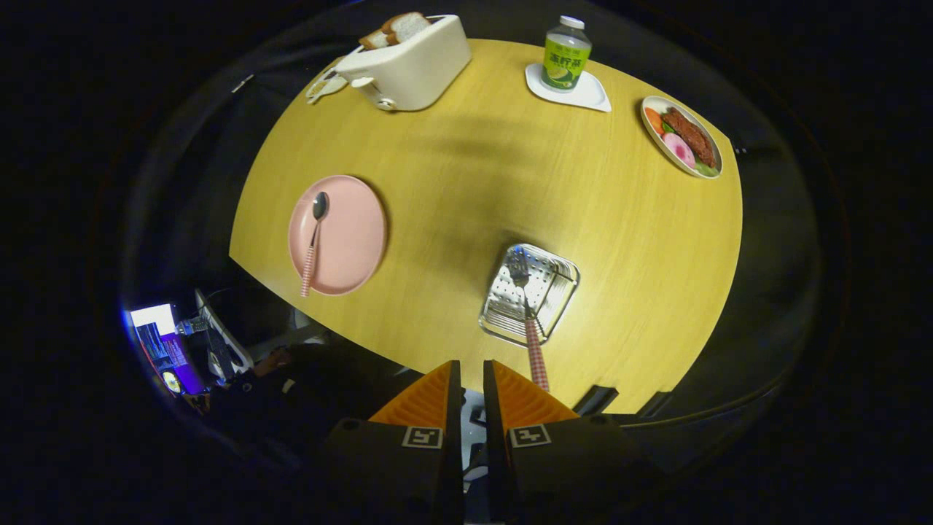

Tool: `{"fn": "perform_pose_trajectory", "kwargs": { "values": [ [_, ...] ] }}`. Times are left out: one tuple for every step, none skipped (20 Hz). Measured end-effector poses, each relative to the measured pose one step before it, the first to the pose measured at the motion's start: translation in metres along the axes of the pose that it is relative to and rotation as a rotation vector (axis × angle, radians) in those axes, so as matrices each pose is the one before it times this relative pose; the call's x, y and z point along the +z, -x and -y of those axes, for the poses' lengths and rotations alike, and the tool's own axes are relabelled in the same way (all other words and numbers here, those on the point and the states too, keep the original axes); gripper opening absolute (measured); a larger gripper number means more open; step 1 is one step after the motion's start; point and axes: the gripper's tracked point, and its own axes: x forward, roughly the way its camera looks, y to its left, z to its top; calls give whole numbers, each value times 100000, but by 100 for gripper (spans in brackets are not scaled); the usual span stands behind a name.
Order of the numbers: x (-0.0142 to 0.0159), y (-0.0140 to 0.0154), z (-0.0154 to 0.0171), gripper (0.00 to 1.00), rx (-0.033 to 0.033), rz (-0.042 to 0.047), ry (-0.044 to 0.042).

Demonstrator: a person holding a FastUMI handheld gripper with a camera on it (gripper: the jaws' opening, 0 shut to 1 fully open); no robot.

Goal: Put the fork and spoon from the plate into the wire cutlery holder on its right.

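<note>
**Fork in the holder, spoon waiting on the plate**

Nearest the lens, the gripper (466, 375) hangs high over the near edge of the table (466, 168), its two fingers drawn close with only a thin gap between them and nothing held in it.

Now left to right, taking the wire cutlery holder (530, 294) as our marker. Well to its left sits the pink plate (350, 233), close to the table's left edge, and the spoon (313, 244) lies on it, bowl away from us, checked handle poking over the plate's near rim. Beyond that, the toaster (408, 65) with bread in it. Back at the holder itself: the fork (526, 313) is already in there, tines down in the basket, checked handle leaning out over the near wall, just ahead of the fingertips. Beyond the holder, a bottle (565, 52) on a white coaster; off to the far right, a dish of food (681, 136).

So by my read, half done — the spoon is the step in hand. Next move calls for swinging left, opening the fingers, and coming down on that overhanging handle. Plenty of bare table between plate and holder for the carry; mind the fork handle sticking out on the drop.
</note>
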Motion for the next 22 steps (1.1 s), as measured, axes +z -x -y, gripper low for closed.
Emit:
{"fn": "perform_pose_trajectory", "kwargs": {
  "values": [
    [590, -1, -1749, 18, 2541, 2335, 782],
    [326, -286, -1744, 18, 2341, 1573, 1137],
    [342, -400, -1741, 18, 1772, 1089, 1601],
    [325, -475, -1639, 19, 1685, 766, 1506],
    [365, -734, -1737, 20, 2416, 1190, 738],
    [450, -907, -1997, 20, 3095, 790, -132],
    [323, -927, -1799, 28, 3097, 598, -582],
    [152, -1012, -1357, 28, 2139, 38, -266],
    [181, -1149, -1174, 28, 1159, -454, -400],
    [136, -1147, -1065, 28, 530, -420, -881],
    [424, -1169, -849, 28, 42, 26, -693],
    [462, -1387, -541, 28, -424, 574, -648],
    [376, -1146, -448, 28, -762, 480, -818],
    [65, -1181, -648, 28, -193, 114, -1358],
    [89, -1261, -489, 28, -184, -164, -1271],
    [13, -918, -324, 28, -637, -718, -455],
    [158, -1040, -57, 28, -1471, -229, 91],
    [17, -1079, -35, 28, -1182, -121, -491],
    [15, -961, -106, 28, -461, -327, -1345],
    [-35, -862, -366, 28, 394, -264, -1614],
    [30, -839, -147, 28, -33, -412, -1307],
    [63, -790, 122, 28, -1088, -39, -607]
  ]
}}
